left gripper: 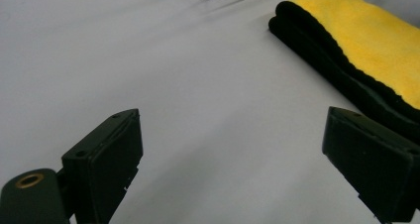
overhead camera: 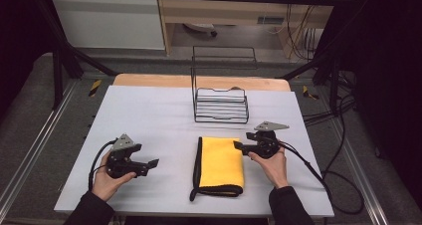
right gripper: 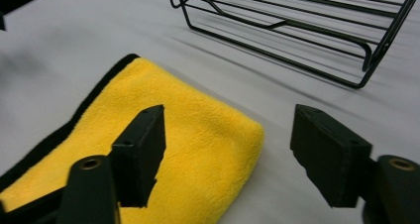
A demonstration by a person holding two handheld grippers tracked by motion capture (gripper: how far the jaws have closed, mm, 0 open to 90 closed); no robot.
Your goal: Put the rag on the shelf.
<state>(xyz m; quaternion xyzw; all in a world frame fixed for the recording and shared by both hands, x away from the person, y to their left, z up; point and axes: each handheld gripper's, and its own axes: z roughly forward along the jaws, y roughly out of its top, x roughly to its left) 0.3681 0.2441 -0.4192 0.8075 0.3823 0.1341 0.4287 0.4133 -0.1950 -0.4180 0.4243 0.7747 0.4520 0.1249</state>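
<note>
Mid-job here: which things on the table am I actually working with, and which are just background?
Likely in play:
- folded yellow towel
- black wire rack
- left gripper, jaws open
- right gripper, jaws open, beside the towel

Just lying about:
- loose cables at the table's right
- wooden furniture behind

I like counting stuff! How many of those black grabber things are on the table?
2. The left gripper is in the person's hand left of the folded yellow towel. The right gripper is at the towel's far right corner, in front of the wire rack. Both are open.
</note>
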